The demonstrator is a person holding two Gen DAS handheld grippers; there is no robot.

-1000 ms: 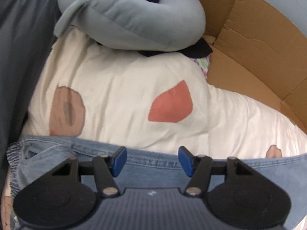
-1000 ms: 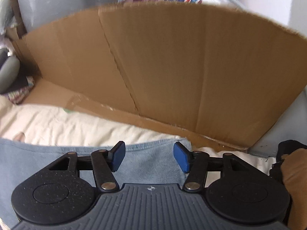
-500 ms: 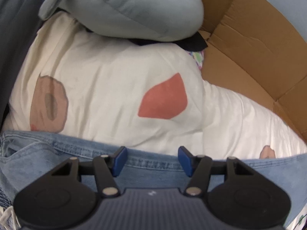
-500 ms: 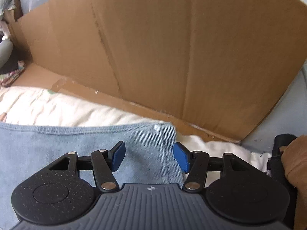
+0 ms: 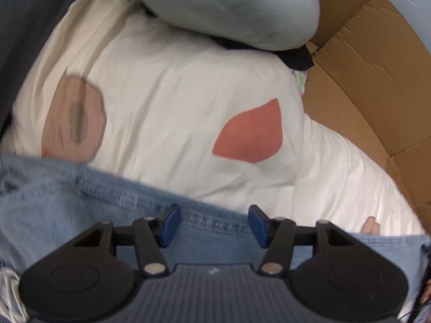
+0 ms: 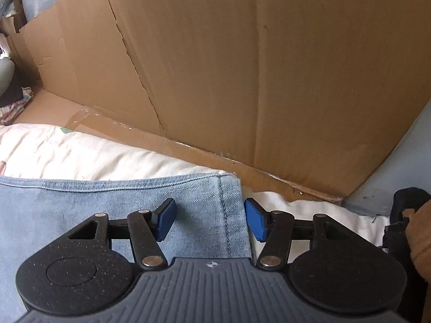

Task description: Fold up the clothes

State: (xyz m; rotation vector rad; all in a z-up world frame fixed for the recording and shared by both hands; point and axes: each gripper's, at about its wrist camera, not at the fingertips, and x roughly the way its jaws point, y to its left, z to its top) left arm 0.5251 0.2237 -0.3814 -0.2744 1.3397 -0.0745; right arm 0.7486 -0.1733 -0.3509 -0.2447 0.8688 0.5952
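Observation:
Light blue jeans (image 5: 80,199) lie flat on a cream bedsheet (image 5: 167,86) printed with a red shape and a brown ring. In the left wrist view my left gripper (image 5: 212,224) hovers open over the jeans' stitched upper edge, nothing between its blue pads. In the right wrist view the jeans (image 6: 80,204) end in a hemmed corner. My right gripper (image 6: 208,219) stands open over that corner, its left pad above denim and its right pad above the sheet (image 6: 80,156). Neither gripper holds cloth.
A pale blue-grey padded garment (image 5: 229,2) lies heaped at the top of the sheet. Flattened brown cardboard (image 6: 242,67) rises behind the bed, also cardboard (image 5: 377,67) at right in the left view. A brown sleeve (image 6: 420,223) and dark cloth sit at far right.
Both grippers stayed open. The left view shifted left and nearer to the jeans' edge. The right gripper moved rightward along the jeans until the hemmed corner came between its pads.

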